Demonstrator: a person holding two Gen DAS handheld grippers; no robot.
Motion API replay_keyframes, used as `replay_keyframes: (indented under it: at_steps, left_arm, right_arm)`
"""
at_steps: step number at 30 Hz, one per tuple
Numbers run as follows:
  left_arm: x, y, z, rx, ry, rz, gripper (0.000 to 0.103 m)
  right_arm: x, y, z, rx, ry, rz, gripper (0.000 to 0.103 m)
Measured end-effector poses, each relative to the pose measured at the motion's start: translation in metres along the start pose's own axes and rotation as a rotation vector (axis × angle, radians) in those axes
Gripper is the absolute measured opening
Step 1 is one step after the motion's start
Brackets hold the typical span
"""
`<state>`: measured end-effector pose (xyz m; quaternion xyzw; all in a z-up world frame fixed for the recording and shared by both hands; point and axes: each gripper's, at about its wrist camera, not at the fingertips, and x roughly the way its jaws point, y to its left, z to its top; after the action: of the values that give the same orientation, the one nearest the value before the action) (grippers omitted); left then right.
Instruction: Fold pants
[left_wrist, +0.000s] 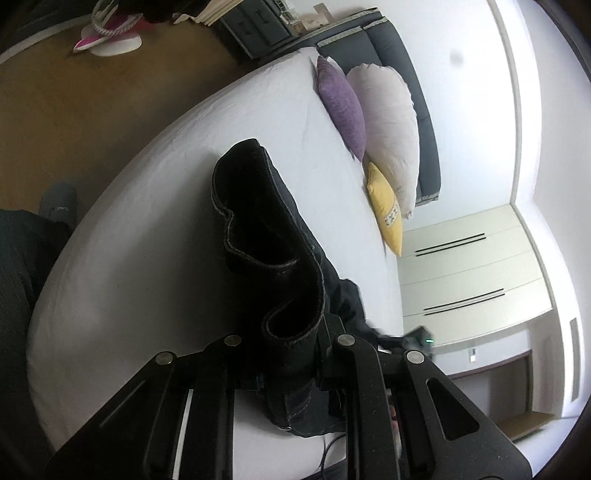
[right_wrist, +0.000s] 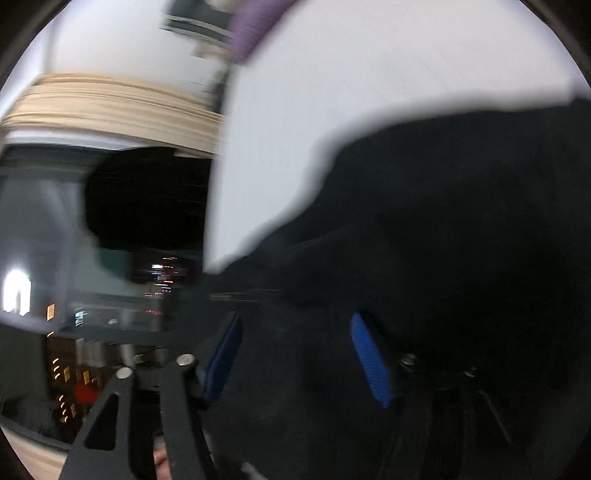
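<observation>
Black pants (left_wrist: 266, 229) lie across the white bed (left_wrist: 147, 240), one hemmed leg end lifted and curling up toward the camera. My left gripper (left_wrist: 291, 354) is shut on that leg end, and the dark cloth bunches between its fingers. In the blurred right wrist view the pants (right_wrist: 443, 221) fill the right side as a dark mass. My right gripper (right_wrist: 295, 354) hangs over that cloth, its blue pads (right_wrist: 369, 362) well apart. Dark cloth shows in the gap, and I see neither pad pressing on it.
A purple pillow (left_wrist: 343, 107), a white pillow (left_wrist: 388, 125) and a yellow pillow (left_wrist: 386, 206) lean on the dark headboard (left_wrist: 406, 74). A wardrobe (left_wrist: 461, 277) stands beyond the bed. Wooden floor (left_wrist: 74, 110) and a person's socked foot (left_wrist: 59, 203) lie left of the mattress.
</observation>
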<state>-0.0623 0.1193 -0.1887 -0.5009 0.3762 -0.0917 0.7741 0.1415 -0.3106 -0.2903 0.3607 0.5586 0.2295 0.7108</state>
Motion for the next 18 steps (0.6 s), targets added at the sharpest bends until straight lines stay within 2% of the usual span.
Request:
replay_keyframes:
  at_steps: [2, 6, 10, 13, 18]
  left_arm:
    - [0.001, -0.004, 0.001, 0.007, 0.000, 0.007, 0.016]
    - [-0.003, -0.013, -0.004, 0.033, -0.001, 0.019, 0.016]
    - [-0.009, -0.034, -0.005, 0.095, -0.014, 0.020, 0.016]
    - [-0.012, -0.064, -0.010, 0.179, -0.027, 0.027, 0.016]
    - [-0.004, -0.146, -0.028, 0.412, -0.030, 0.039, 0.016]
  right_arm:
    - [-0.004, -0.001, -0.004, -0.011, -0.043, 0.023, 0.057]
    - [-0.013, 0.001, -0.009, -0.026, -0.047, 0.030, 0.057]
    - [-0.036, -0.002, -0.017, 0.011, -0.082, 0.088, 0.065]
    - [-0.050, -0.004, -0.027, 0.002, -0.089, 0.128, 0.065]
    - [-0.078, -0.020, -0.036, 0.038, -0.107, 0.205, 0.065]
